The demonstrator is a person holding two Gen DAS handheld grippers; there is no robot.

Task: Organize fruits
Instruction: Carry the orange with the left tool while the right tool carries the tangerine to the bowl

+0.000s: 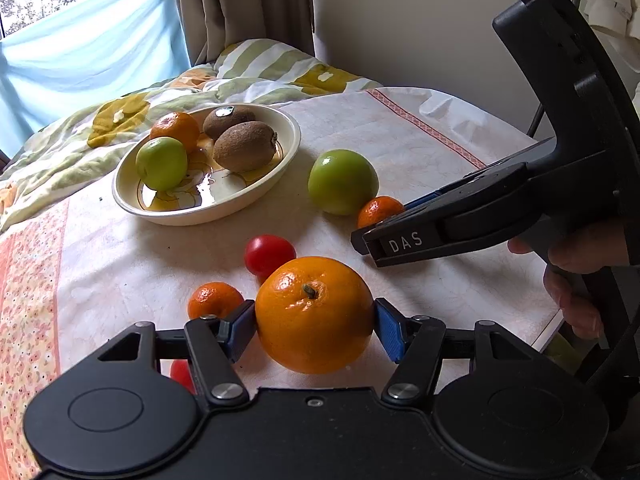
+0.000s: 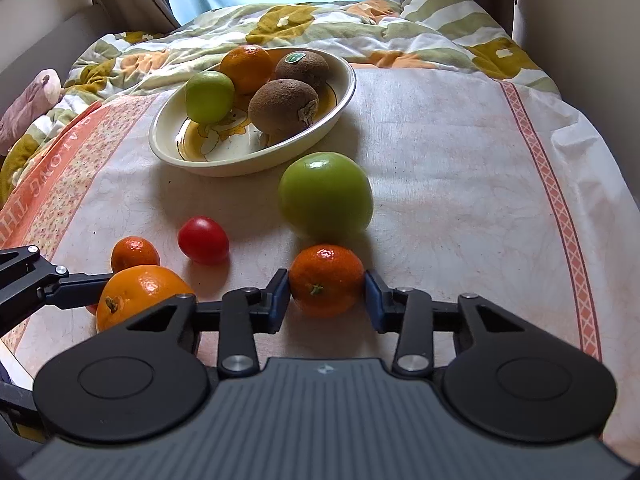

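My left gripper is shut on a large orange, also seen in the right wrist view. My right gripper is shut on a small mandarin, which shows behind the right gripper's fingers in the left wrist view. A cream bowl at the back holds a small green apple, a mandarin and two kiwis. On the cloth lie a big green apple, a red tomato and another small mandarin.
A flowered quilt is bunched behind the cloth-covered table. The table's right edge drops off by the wall. A pink soft toy lies at far left. A red fruit shows partly under my left gripper.
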